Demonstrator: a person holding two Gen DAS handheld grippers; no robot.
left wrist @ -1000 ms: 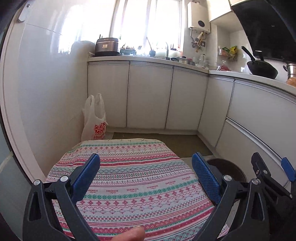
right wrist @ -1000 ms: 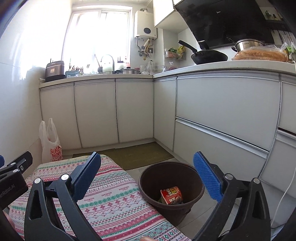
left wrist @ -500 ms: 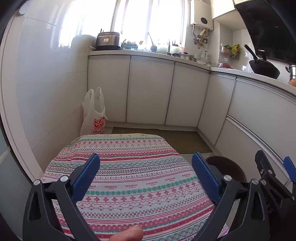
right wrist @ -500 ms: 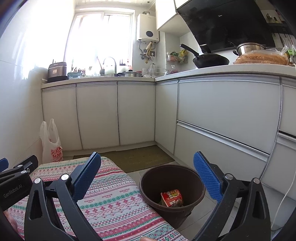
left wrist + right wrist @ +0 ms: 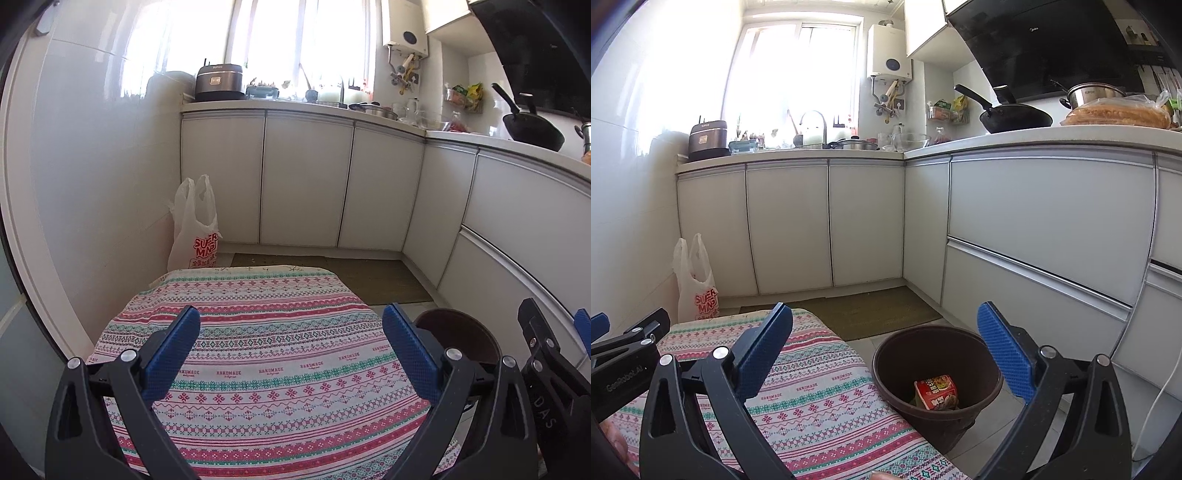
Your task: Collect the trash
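A brown trash bin (image 5: 938, 341) stands on the floor right of a low table with a striped patterned cloth (image 5: 827, 387). A red snack packet (image 5: 936, 391) lies inside the bin. My right gripper (image 5: 884, 350) is open and empty, held above the table's edge and the bin. My left gripper (image 5: 291, 350) is open and empty above the cloth (image 5: 258, 332); the bin's rim (image 5: 458, 332) shows to its right. No trash shows on the cloth.
A white plastic bag (image 5: 195, 225) with red print leans at the left wall by the white cabinets (image 5: 306, 184). A brown mat (image 5: 871, 314) lies on the floor. Counters hold a rice cooker (image 5: 218, 83), a wok (image 5: 1015, 120) and pots.
Both grippers have risen and tilted up a little; the table and bin sit lower in view. Both stay open and empty.
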